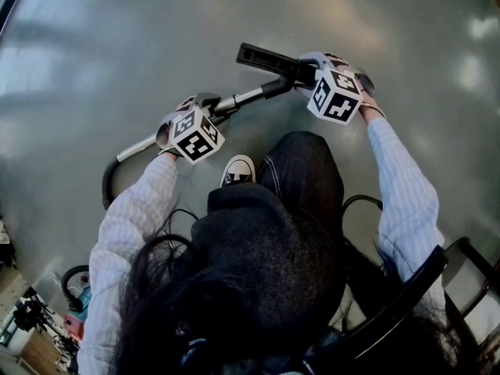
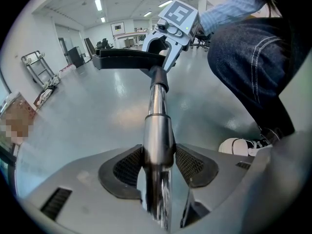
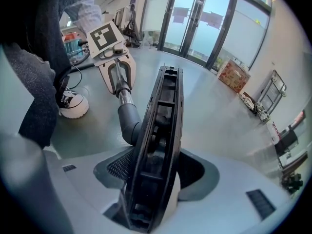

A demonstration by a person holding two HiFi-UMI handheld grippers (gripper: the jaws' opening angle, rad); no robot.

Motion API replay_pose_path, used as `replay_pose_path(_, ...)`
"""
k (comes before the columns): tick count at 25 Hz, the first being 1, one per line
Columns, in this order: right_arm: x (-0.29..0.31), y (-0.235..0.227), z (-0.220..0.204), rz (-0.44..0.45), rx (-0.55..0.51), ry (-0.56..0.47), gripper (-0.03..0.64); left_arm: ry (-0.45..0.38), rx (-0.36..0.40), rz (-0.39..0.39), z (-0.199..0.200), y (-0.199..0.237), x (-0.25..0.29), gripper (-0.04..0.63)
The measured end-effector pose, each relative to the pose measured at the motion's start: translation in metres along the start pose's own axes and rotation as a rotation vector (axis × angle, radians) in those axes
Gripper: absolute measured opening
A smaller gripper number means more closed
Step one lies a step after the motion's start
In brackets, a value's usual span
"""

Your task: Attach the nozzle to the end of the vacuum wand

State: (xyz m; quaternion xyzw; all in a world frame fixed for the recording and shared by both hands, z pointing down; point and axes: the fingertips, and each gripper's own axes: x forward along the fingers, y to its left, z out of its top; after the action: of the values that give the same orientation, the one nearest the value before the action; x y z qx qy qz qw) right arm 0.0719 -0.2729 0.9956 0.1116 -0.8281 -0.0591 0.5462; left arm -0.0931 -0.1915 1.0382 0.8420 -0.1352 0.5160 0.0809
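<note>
Upper centre of head view. Clamped with the left gripper [image 1: 205, 109] round the chrome vacuum wand [image 1: 242, 98], bracing it clear of the grey floor [image 1: 94, 45]. Pinched edge-on with the right gripper [image 1: 306, 72] across the black nozzle [image 1: 264, 56], upper right, keeping its neck in line with the wand tip. Apparently seated, or nearly; probably needing a last axial push.

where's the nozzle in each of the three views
Head view: the nozzle is the black bar at top centre, at the end of the wand.
Left gripper view: upper left of centre, seen edge-on at the wand's far end.
Right gripper view: centre, held between the jaws of the right tool.
Shared landmark: the white shoe.
</note>
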Motion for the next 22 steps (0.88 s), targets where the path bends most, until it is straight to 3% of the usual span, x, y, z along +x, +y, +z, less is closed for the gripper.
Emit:
replay_pose_path(8, 0.005, 0.004, -0.003, 0.010, 0.076, -0.002, 0.259, 0.002, 0.014, 0.002, 0.005, -0.003, -0.001, 0.218)
replay_pose_path(14, 0.000, -0.004, 0.002, 0.012, -0.011, -0.012, 0.259, -0.003, 0.035, 0.010, 0.022, -0.001, 0.002, 0.216)
replay_pose_path(22, 0.017, -0.005, -0.008, -0.057, -0.002, 0.037, 0.259, 0.036, 0.035, 0.035, 0.021, 0.001, 0.022, 0.216)
